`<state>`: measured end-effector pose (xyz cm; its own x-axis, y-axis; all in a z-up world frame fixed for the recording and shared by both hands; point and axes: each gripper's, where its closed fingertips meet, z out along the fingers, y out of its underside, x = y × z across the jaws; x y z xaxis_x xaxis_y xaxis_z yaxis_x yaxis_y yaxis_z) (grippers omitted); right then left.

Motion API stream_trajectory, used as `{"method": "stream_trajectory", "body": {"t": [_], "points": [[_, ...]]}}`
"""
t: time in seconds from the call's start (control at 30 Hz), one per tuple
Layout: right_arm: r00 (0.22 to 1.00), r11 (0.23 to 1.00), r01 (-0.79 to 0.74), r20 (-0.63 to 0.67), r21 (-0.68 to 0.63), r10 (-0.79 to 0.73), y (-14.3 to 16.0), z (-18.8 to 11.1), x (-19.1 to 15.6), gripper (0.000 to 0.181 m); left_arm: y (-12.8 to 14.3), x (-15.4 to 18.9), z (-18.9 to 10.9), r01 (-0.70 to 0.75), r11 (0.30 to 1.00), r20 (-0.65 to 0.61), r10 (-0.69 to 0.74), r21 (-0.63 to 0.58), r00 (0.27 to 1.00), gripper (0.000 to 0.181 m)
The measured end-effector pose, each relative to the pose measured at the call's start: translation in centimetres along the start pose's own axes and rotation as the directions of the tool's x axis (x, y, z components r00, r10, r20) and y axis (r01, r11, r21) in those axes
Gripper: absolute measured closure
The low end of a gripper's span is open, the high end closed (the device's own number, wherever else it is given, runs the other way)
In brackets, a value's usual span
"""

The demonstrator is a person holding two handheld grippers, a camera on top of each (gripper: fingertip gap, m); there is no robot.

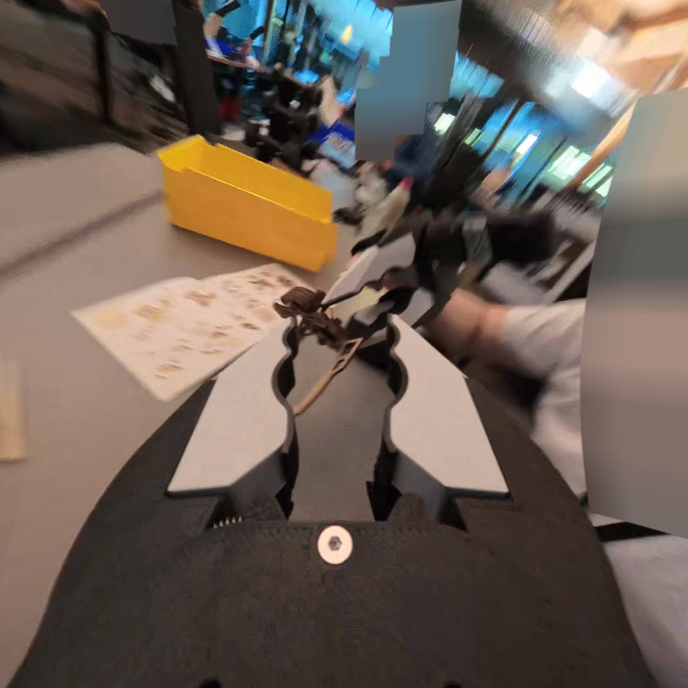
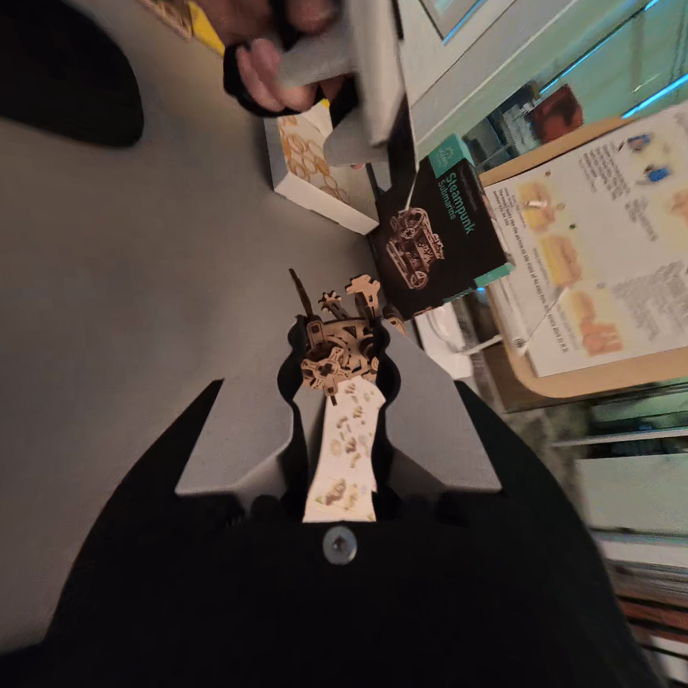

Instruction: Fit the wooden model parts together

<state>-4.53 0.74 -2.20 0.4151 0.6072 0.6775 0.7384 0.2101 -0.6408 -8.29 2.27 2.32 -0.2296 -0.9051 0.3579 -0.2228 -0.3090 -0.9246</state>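
Grey counter (image 1: pixel 93 231) under a blurred workshop backdrop, with a yellow bin (image 1: pixel 245 208) toward the far edge and a printed instruction sheet (image 1: pixel 178 327) lying flat just in front of it. Left gripper (image 1: pixel 340 335) with fingers (image 1: pixel 242 417) spread wide around nothing – only a thin pale wooden strut (image 1: pixel 327 379) of the wooden model (image 1: pixel 309 312) reaching into the gap, touching neither finger as far as can be told. Right gripper (image 2: pixel 337 335) closed on that wooden model (image 2: pixel 338 353) at the fingertips, held above the counter, gears and prongs sticking out past the tips – dark kit box (image 2: pixel 435 245) beyond it.
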Motion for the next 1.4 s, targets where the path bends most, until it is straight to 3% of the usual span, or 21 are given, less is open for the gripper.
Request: {"method": "stream_trajectory", "body": {"t": [0.03, 0.1, 0.17, 0.2, 0.33, 0.5, 0.63, 0.8, 0.93, 1.23, 1.4], "points": [[0.998, 0.998, -0.061, 0.013, 0.026, 0.060, -0.2, -0.1, 0.2, 0.146, 0.3, 0.5, 0.3, -0.165, 0.985, 0.071, 0.168, -0.053, 0.983, 0.128], [0.993, 0.993, -0.111, 0.038, 0.039, 0.109, -0.3, -0.3, 0.1, 0.146, 0.8, 1.0, 1.3, -0.428, 0.888, 0.172, 0.453, -0.167, 0.875, 0.125], [0.995, 0.996, -0.091, 0.033, 0.015, 0.090, 0.2, -0.3, -0.1, 0.146, 1.4, 2.1, 2.5, -0.565, 0.795, 0.178, 0.602, -0.219, 0.778, 0.140], [0.997, 0.997, -0.072, 0.027, 0.004, 0.072, 0.4, -0.3, -0.3, 0.146, 1.5, 2.5, 3.1, -0.584, 0.781, 0.175, 0.621, -0.222, 0.764, 0.144], [0.999, 0.999, 0.004, 0.054, -0.043, -0.002, 0.9, 0.3, -2.2, 0.146, 3.5, 1.8, 4.4, -0.572, 0.751, 0.155, 0.641, -0.330, 0.752, 0.143], [0.992, 0.990, 0.123, 0.046, -0.075, -0.120, 0.4, 0.5, -3.6, 0.146, 6.2, -0.2, 5.4, -0.572, 0.649, 0.157, 0.719, -0.502, 0.677, 0.168], [0.987, 0.983, 0.153, 0.060, -0.097, -0.148, 0.8, 0.7, -4.5, 0.146, 7.4, -0.5, 5.6, -0.545, 0.649, 0.131, 0.698, -0.531, 0.704, 0.180], [0.991, 0.993, 0.084, 0.108, -0.085, -0.075, 1.4, 1.7, -5.6, 0.146, 8.9, -1.1, 5.2, -0.523, 0.640, 0.088, 0.675, -0.563, 0.732, 0.180], [0.984, 0.986, 0.162, 0.076, -0.025, -0.160, 1.8, 2.1, -5.7, 0.145, 9.1, -1.4, 5.1, -0.519, 0.668, 0.082, 0.651, -0.534, 0.754, 0.179], [0.973, 0.981, 0.193, 0.125, 0.034, -0.196, 1.8, 2.0, -7.0, 0.141, 10.2, -1.0, 4.9, -0.580, 0.664, -0.011, 0.653, -0.472, 0.757, 0.179], [0.978, 0.974, 0.148, 0.120, 0.172, -0.170, 0.4, -0.4, -5.6, 0.135, 9.5, -0.9, 4.1, -0.582, 0.706, -0.015, 0.631, -0.403, 0.776, 0.181]]}}
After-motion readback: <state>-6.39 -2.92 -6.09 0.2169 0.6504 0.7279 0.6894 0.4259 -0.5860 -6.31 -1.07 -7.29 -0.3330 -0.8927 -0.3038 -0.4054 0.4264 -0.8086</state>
